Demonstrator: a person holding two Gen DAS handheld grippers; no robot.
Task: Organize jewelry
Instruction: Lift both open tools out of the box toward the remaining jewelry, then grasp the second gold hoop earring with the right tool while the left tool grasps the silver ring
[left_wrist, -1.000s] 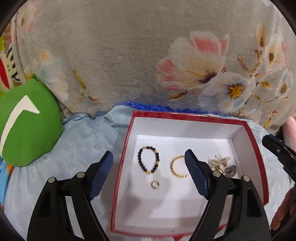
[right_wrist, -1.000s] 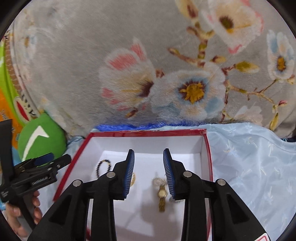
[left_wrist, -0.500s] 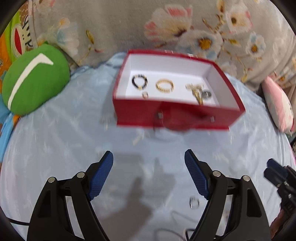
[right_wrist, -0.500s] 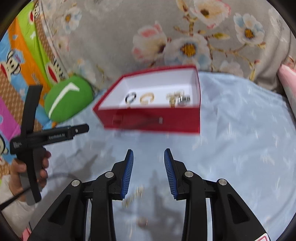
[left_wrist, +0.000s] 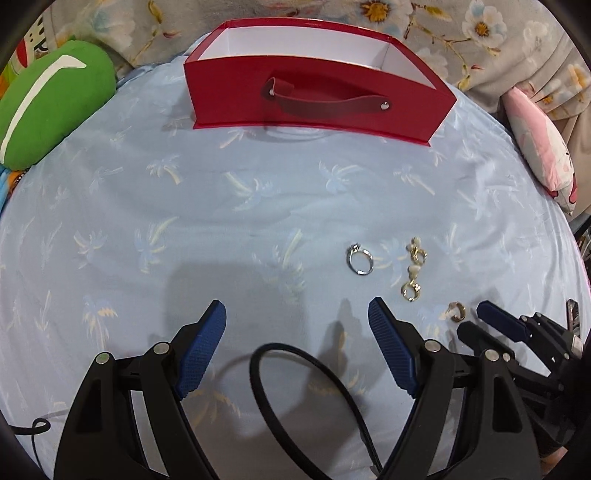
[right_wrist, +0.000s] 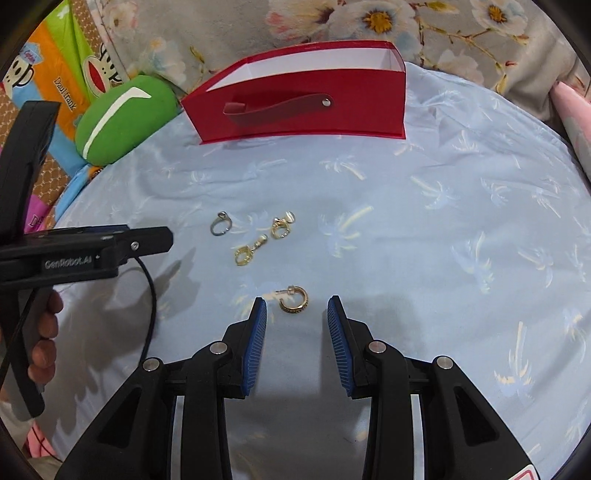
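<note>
A red box (left_wrist: 317, 99) with a strap handle stands at the far side of the blue sheet; its inside is hidden from here. On the sheet lie a silver ring (left_wrist: 359, 260), two gold drop earrings (left_wrist: 413, 269) and a gold hoop earring (right_wrist: 294, 300). My right gripper (right_wrist: 296, 302) is open, and the hoop lies between its blue fingertips (right_wrist: 260, 306) without touching either. My left gripper (left_wrist: 295, 314) is open wide over bare sheet, left of the ring. Each gripper shows in the other's view: right gripper (left_wrist: 491, 325), left gripper (right_wrist: 147, 240).
A green cushion (left_wrist: 51, 99) lies left of the box and a pink pillow (left_wrist: 539, 147) at the right. A floral blanket (right_wrist: 388, 22) rises behind the box. A black cable (left_wrist: 295, 387) loops under my left gripper. A hand (right_wrist: 44, 332) holds the left gripper's handle.
Both grippers have pulled back from over the box and sunk toward the sheet. The box's contents have dropped out of sight and the loose jewelry has come into view. Both jaws kept their width.
</note>
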